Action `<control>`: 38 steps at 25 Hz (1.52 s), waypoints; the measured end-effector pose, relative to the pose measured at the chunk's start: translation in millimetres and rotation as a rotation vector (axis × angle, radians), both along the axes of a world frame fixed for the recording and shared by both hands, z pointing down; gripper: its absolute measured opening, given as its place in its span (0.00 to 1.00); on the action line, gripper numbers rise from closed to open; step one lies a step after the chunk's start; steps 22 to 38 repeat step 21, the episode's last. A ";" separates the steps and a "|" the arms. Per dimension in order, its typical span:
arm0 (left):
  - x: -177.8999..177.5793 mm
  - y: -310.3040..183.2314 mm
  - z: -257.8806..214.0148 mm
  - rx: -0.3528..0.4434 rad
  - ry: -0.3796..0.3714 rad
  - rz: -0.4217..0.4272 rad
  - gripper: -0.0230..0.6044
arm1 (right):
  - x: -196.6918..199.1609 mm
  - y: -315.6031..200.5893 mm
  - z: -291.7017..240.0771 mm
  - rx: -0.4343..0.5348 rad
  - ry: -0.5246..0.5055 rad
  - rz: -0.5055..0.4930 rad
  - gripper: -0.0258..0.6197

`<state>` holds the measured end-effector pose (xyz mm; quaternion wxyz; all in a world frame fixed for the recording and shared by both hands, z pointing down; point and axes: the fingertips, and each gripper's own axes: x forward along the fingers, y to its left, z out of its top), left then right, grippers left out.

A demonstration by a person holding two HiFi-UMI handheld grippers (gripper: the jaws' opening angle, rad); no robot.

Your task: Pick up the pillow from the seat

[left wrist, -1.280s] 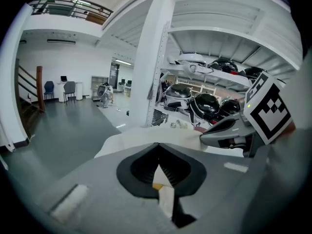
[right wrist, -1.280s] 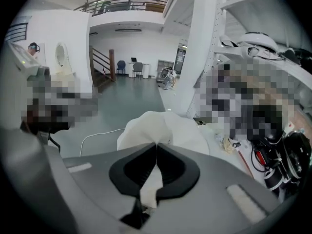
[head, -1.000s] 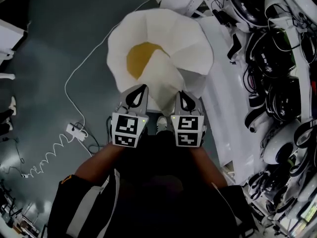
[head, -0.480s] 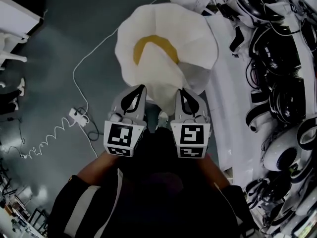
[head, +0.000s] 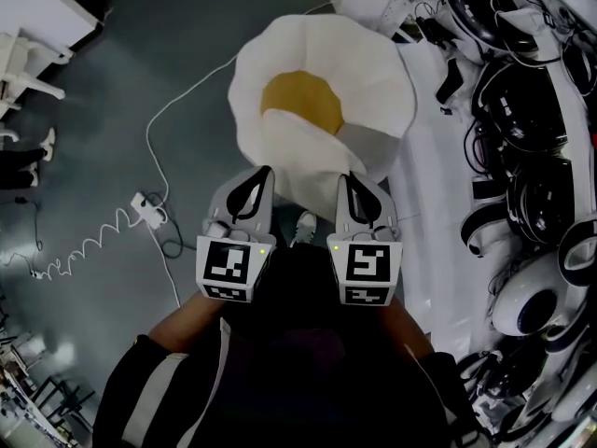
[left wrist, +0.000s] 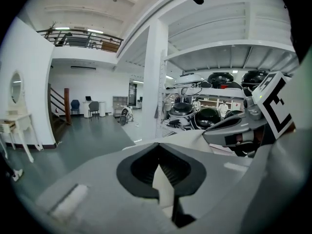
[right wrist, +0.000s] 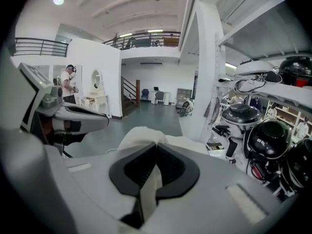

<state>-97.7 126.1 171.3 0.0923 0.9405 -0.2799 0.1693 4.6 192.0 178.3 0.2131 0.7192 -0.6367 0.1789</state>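
Pillow point(head: 322, 73), white with a yellow centre, spreads out just ahead of both sets of jaw tips, above the floor point(head: 140, 82). The left hand-held gripper point(head: 254, 187) and the right hand-held gripper point(head: 353, 194), side by side, each clench a fold of its near edge.

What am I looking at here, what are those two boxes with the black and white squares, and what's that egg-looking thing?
A person holds a hand clamp in each hand: the left gripper and the right gripper. The patterned cubes are part of them. One picture comes from a camera on the person's head, looking down. The other two come from cameras on each gripper. Both grippers are shut on the edge of a white pillow with a yellow centre. Below are a grey floor and a cable.
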 end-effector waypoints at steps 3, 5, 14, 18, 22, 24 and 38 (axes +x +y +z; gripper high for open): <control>-4.9 -0.9 1.3 0.002 -0.006 -0.020 0.04 | -0.4 1.2 1.5 -0.002 0.002 -0.002 0.05; -6.8 -0.2 3.4 -0.004 -0.011 -0.026 0.04 | 0.0 2.2 2.3 -0.005 0.001 0.001 0.05; -10.4 1.8 10.1 -0.026 -0.011 -0.024 0.04 | 0.8 3.6 7.5 -0.019 -0.004 0.013 0.05; -8.7 -0.4 10.1 -0.024 -0.007 -0.022 0.04 | 0.8 1.3 8.9 -0.020 -0.004 0.011 0.05; -7.9 -2.1 10.9 -0.025 -0.006 -0.021 0.04 | 0.8 -0.4 12.1 -0.026 -0.003 0.008 0.05; -7.9 -2.1 10.9 -0.025 -0.006 -0.021 0.04 | 0.8 -0.4 12.1 -0.026 -0.003 0.008 0.05; -7.9 -2.1 10.9 -0.025 -0.006 -0.021 0.04 | 0.8 -0.4 12.1 -0.026 -0.003 0.008 0.05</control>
